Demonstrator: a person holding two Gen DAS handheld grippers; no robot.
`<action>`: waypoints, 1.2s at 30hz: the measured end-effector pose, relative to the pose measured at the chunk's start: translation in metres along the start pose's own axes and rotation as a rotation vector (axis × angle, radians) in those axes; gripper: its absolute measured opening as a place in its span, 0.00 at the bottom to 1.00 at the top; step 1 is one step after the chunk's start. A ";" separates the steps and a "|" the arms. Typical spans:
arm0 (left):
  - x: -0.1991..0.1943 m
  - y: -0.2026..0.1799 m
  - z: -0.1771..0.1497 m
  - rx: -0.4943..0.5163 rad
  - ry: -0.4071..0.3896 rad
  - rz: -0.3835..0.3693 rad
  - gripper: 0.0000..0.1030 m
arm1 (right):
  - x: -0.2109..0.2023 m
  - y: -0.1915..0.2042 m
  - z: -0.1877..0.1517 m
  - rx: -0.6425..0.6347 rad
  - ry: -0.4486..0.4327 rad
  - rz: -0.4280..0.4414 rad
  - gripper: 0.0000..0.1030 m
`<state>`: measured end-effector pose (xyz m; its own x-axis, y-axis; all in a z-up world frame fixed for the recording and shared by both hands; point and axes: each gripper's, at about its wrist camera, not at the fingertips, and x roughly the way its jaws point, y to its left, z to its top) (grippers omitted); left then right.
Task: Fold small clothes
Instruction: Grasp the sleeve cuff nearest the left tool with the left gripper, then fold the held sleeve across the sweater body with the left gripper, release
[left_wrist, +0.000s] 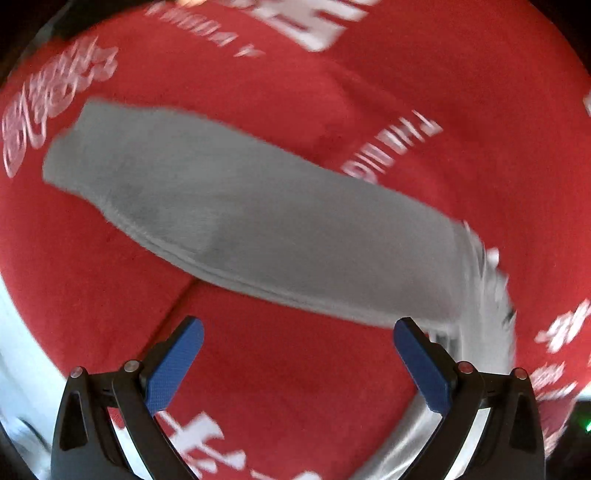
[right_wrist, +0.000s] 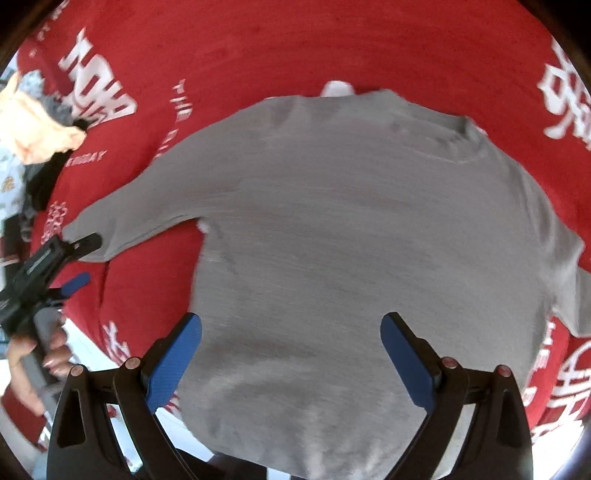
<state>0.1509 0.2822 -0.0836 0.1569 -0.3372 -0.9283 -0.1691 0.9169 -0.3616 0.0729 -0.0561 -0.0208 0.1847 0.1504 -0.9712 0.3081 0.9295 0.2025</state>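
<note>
A grey long-sleeved top (right_wrist: 351, 240) lies spread flat on a red cloth with white lettering (right_wrist: 295, 48), its neckline at the far right. My right gripper (right_wrist: 291, 321) is open above the lower body of the top, nothing between its fingers. In the left wrist view the top's grey sleeve (left_wrist: 240, 214) runs diagonally across the red cloth (left_wrist: 295, 369). My left gripper (left_wrist: 298, 326) is open just short of the sleeve. From the right wrist view the left gripper (right_wrist: 92, 258) sits at the sleeve's cuff, held by a hand (right_wrist: 33, 354).
A heap of other clothes, peach (right_wrist: 37, 125) and dark (right_wrist: 44, 177), lies at the far left edge of the red cloth. A white surface (right_wrist: 85, 350) shows beyond the cloth's near-left edge. The picture is motion-blurred.
</note>
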 end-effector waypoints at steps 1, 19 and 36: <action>0.008 0.013 0.004 -0.042 0.007 -0.034 1.00 | 0.003 0.005 0.001 -0.007 0.004 0.015 0.96; 0.052 0.019 0.041 -0.191 -0.081 -0.214 0.80 | 0.027 0.042 0.009 -0.093 0.048 0.038 0.96; -0.025 -0.115 0.033 0.318 -0.341 -0.153 0.16 | 0.004 -0.009 -0.003 0.046 0.001 0.078 0.96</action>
<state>0.1983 0.1919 -0.0157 0.4751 -0.4331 -0.7659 0.1785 0.8998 -0.3981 0.0680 -0.0626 -0.0265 0.2090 0.2217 -0.9525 0.3357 0.8985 0.2828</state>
